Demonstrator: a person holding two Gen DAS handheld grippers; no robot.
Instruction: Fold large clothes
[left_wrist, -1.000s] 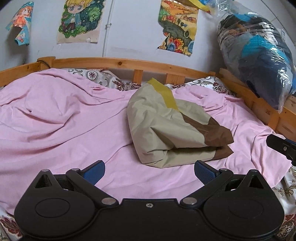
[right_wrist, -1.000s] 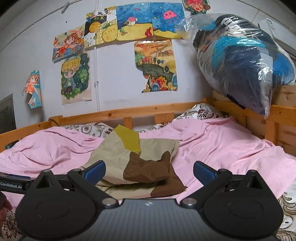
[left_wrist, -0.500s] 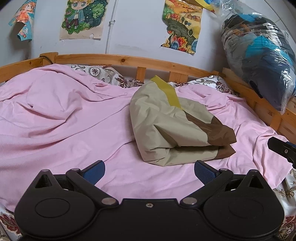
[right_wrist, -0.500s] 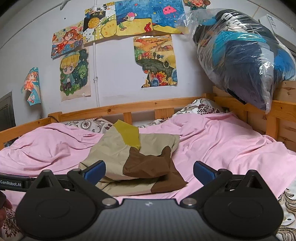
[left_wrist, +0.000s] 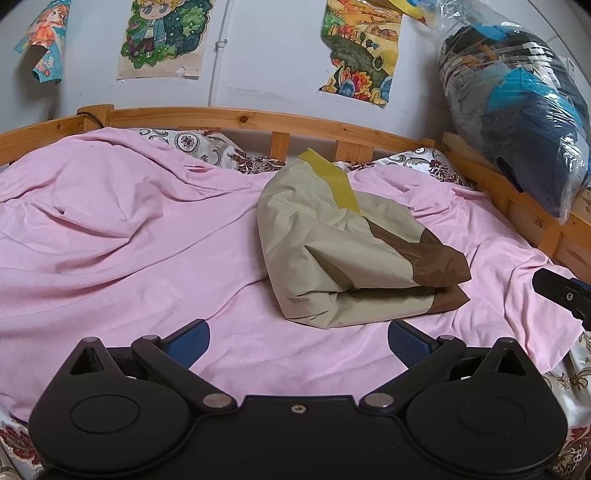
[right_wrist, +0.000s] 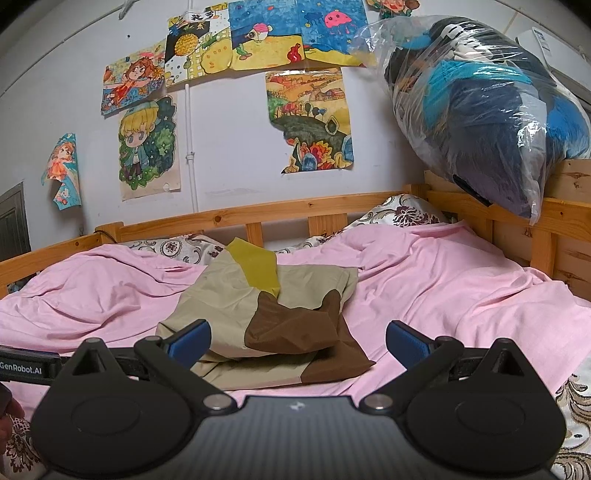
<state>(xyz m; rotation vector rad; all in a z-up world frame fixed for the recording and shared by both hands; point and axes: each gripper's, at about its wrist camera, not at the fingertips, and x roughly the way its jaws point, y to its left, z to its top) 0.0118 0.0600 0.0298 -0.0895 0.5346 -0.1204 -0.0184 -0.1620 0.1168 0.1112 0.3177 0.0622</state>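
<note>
Left wrist view: the folded garment (left_wrist: 343, 247) is a loose, puffy bundle on the pink sheet (left_wrist: 129, 251), toward the bed's far rail. A careless nudge could spill its brown top flap open. It lies just ahead of the left gripper (left_wrist: 298, 338) and the right gripper (right_wrist: 297, 338), both spread wide, empty.

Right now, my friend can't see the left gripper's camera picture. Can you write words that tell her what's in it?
A folded beige garment with brown and yellow patches lies on a rumpled pink sheet covering a wooden-railed bed. The open left gripper hovers in front of it, holding nothing. Colourful drawings hang on the wall behind, and a clear bag of dark clothes sits at the right.
</note>
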